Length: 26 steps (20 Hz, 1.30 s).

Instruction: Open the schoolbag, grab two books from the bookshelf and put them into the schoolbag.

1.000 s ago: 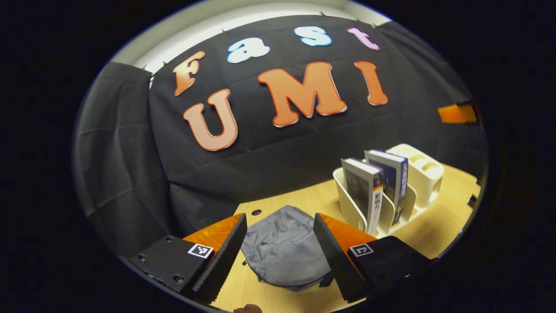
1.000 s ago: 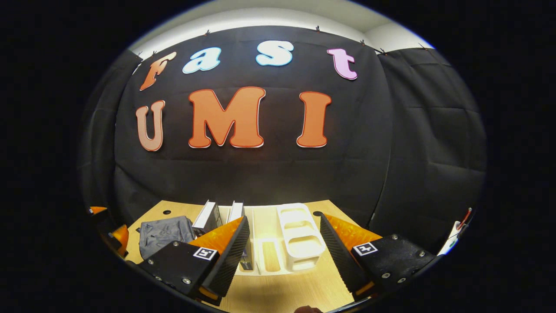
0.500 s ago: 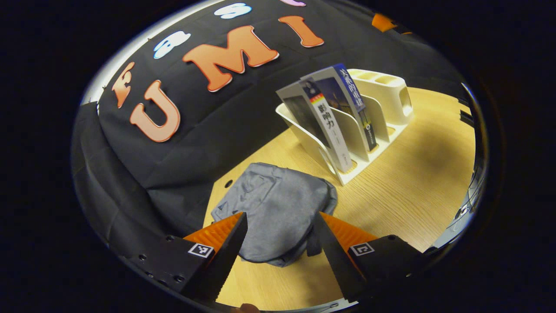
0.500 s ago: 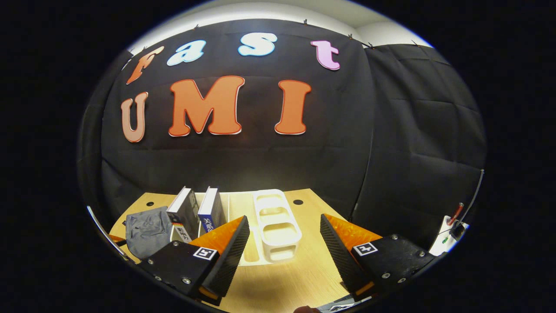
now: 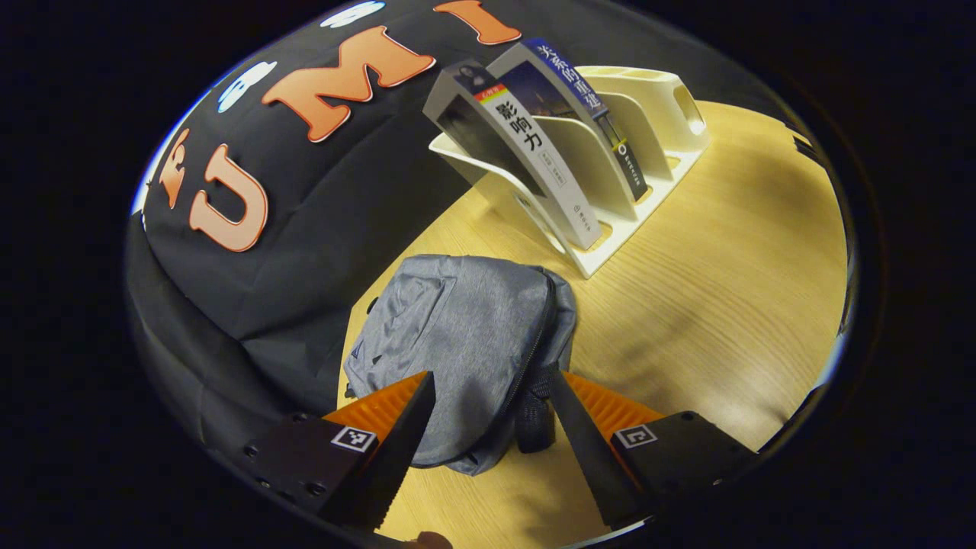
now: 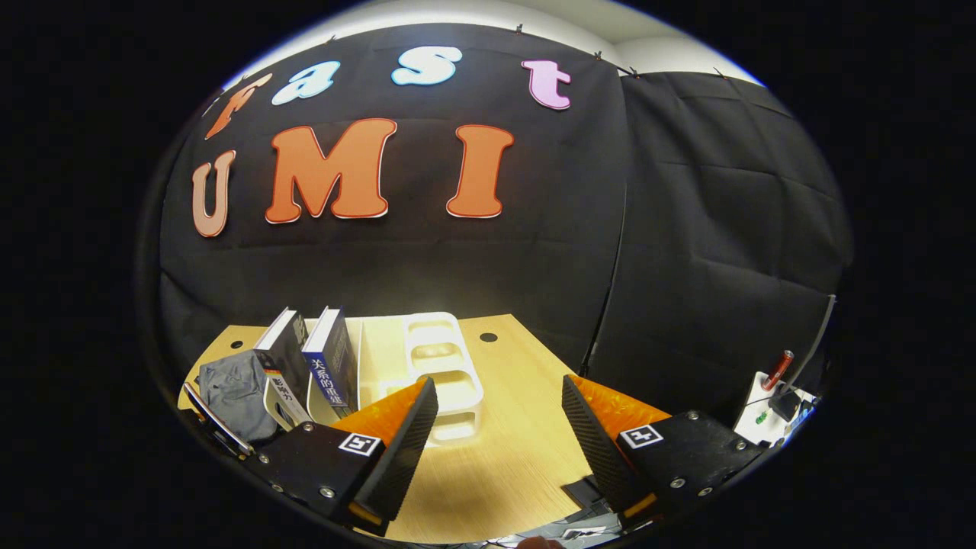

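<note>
Jaws on the left gripper (image 5: pixel 488 427) stand wide apart and hold nothing. They hang just above the near end of the schoolbag (image 5: pixel 465 343). Jaws on the right gripper (image 6: pixel 496 435) are wide apart too, with nothing between them but bare worktop (image 6: pixel 503 457).

In the left gripper view, the grey schoolbag lies flat on the wooden worktop (image 5: pixel 724 290), right at the middle. Its zipper (image 5: pixel 534 343) runs along the side at 3 o'clock and looks shut. A dark strap (image 5: pixel 534 419) hangs off the near end, close to the finger at 5 o'clock.

Up at 1 o'clock from the bag sits the white bookshelf (image 5: pixel 610 236). It is near the bag but not touching it. Two books lean in its slots. One is the grey book (image 5: pixel 511 145), in the slot nearest the bag. Next to it is the blue book (image 5: pixel 587 107), one slot over. Behind them the shelf has more slots and cups.

In the right gripper view, the schoolbag (image 6: pixel 232 393) is at 9 o'clock, the grey book (image 6: pixel 282 358) and blue book (image 6: pixel 332 366) stand beside it, and the bookshelf (image 6: pixel 442 366) sits just past the finger at 7 o'clock.
</note>
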{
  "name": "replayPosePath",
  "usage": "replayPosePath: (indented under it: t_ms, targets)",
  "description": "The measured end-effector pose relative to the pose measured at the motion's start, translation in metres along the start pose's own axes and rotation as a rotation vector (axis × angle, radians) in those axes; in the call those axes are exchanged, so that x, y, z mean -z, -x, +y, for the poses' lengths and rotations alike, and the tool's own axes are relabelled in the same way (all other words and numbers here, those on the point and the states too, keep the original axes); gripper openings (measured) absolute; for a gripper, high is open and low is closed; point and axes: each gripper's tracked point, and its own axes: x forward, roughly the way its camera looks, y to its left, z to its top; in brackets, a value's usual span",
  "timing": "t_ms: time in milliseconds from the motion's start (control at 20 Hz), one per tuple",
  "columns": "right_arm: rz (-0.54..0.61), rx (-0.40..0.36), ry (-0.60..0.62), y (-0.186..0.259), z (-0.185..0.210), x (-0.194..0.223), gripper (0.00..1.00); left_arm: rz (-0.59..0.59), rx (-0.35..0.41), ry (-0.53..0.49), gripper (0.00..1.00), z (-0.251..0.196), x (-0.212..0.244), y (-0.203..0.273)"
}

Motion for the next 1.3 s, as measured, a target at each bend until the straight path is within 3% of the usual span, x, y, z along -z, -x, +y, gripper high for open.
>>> replayPosePath:
  t_ms: [750, 1000, 1050, 1200, 1300]
  targets:
    - [0.052, 0.006, -0.036, -0.009, 0.007, 0.014, 0.98, 0.040, 0.020, 0.026, 0.98, 0.037, -0.012, -0.004]
    - [0.080, 0.007, -0.069, -0.013, 0.004, 0.019, 0.98, 0.107, 0.088, 0.068, 1.00, 0.028, 0.001, -0.014]
    - [0.082, 0.006, -0.072, -0.013, 0.003, 0.019, 0.98, 0.111, 0.097, 0.069, 0.95, 0.025, 0.001, -0.015]
    - [0.077, -0.012, -0.041, -0.015, 0.007, 0.016, 0.98, 0.115, 0.120, 0.048, 0.58, 0.014, 0.000, -0.016]
    - [0.080, -0.037, -0.036, -0.016, 0.011, 0.015, 0.98, 0.112, 0.125, 0.026, 0.51, 0.009, -0.002, -0.017]
